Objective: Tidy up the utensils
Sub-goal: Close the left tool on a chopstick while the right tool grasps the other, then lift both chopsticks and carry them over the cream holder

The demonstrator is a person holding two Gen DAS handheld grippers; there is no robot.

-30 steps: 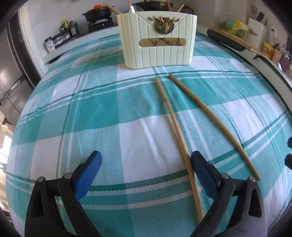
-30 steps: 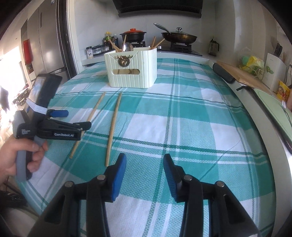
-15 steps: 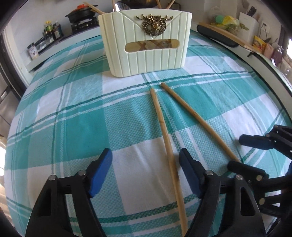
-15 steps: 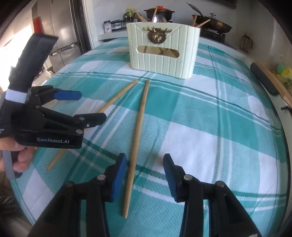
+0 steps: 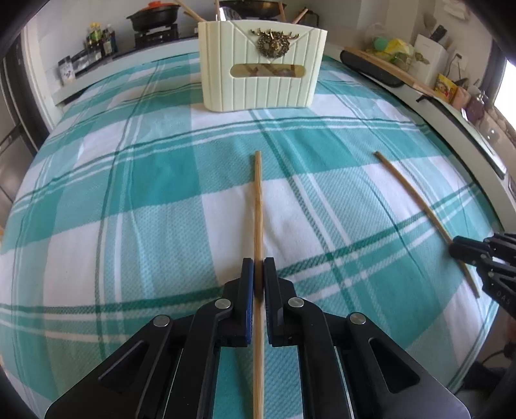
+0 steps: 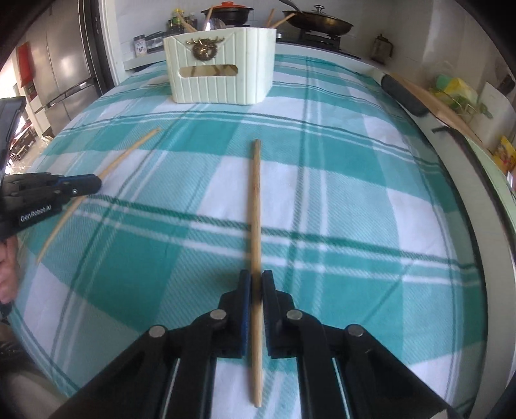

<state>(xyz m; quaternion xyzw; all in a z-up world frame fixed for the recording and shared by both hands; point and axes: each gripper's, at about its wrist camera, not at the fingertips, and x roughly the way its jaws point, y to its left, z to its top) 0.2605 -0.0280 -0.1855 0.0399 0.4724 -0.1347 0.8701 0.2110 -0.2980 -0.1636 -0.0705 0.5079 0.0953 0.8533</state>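
Two wooden chopsticks are on the teal plaid cloth. My left gripper (image 5: 258, 267) points down, its jaws closing with the blue pads pressed on the near part of one chopstick (image 5: 257, 199). The right gripper (image 6: 256, 280) does the same on the other chopstick (image 6: 255, 199), jaws closing and pads touching it. Each view shows the other tool at its edge: the right gripper (image 5: 456, 247) on its chopstick (image 5: 416, 203), the left gripper (image 6: 95, 184) on its chopstick (image 6: 129, 151). The cream ribbed utensil holder (image 5: 261, 64) (image 6: 219, 64), with a deer emblem, stands upright at the far end with several utensils in it.
Behind the holder are a stove with a pot (image 6: 230, 11) and a pan (image 6: 317, 22), plus bottles (image 5: 100, 38). A fridge (image 6: 64, 64) stands at the left. A cutting board (image 5: 387, 64) and packets line the right counter. A hand (image 6: 6, 274) holds the left tool.
Both grippers came down over the chopsticks and their jaws closed, each onto one chopstick. The two chopsticks, side by side before, now lie well apart.
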